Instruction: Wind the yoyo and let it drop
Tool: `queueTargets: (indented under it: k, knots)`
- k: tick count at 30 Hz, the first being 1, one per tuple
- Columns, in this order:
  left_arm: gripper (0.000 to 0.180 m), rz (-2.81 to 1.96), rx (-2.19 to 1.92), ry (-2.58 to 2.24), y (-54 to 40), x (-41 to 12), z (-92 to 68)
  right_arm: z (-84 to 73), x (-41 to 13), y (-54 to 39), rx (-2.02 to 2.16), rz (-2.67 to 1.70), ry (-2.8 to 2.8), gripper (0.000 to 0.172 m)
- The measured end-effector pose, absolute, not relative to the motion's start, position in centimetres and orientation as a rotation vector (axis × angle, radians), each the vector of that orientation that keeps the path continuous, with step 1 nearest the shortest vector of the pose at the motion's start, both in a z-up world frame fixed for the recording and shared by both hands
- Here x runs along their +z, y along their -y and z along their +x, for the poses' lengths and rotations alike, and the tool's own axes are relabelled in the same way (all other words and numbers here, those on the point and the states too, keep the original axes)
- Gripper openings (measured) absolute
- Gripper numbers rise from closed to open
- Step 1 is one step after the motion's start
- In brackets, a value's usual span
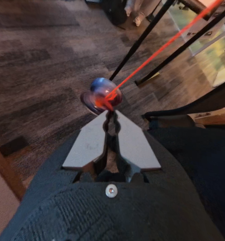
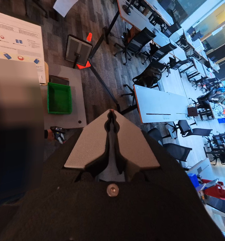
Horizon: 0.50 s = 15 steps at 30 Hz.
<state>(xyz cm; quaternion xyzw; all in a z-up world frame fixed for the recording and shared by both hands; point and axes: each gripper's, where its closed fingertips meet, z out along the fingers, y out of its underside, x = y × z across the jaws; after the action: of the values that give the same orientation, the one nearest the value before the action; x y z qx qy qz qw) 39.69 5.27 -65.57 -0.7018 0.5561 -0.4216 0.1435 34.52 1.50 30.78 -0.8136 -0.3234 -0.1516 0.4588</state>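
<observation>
Left gripper (image 1: pixel 111 110): jaws nearly closed, a narrow slit between the tips; whether they pinch anything cannot be told, the view being blurred.
Yoyo (image 1: pixel 102 94): blue and purple body, blurred, hanging over the carpet (image 1: pixel 37 78) just beyond the left fingertips; contact with the tips cannot be judged.
String (image 1: pixel 161 50): red, taut, running from the yoyo's groove up toward the upper right corner of the left wrist view; loose red turns lie bunched at the yoyo's near side, right at the left tips.
Right gripper (image 2: pixel 111 110): jaws drawn fully together; a small red speck shows at the very tip, pinched between them, matching the string in colour.
Green bin (image 2: pixel 59 98): on a grey table (image 2: pixel 75 117) to the left of the right gripper, well apart from it.
Orange cone (image 2: pixel 89 37): on the floor behind a framed panel (image 2: pixel 78 50).
Desks and chairs (image 2: pixel 161 104): rows filling the right side of the right wrist view.
</observation>
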Motion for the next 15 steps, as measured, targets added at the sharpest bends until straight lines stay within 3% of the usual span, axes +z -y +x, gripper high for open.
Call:
queueTargets:
  k: [15]
  knots:
    - [0.001,-1.839,-1.314,-1.799,-2.7,-62.7,40.3,41.2,28.8,0.1,-0.478,-2.102,0.639,0.0]
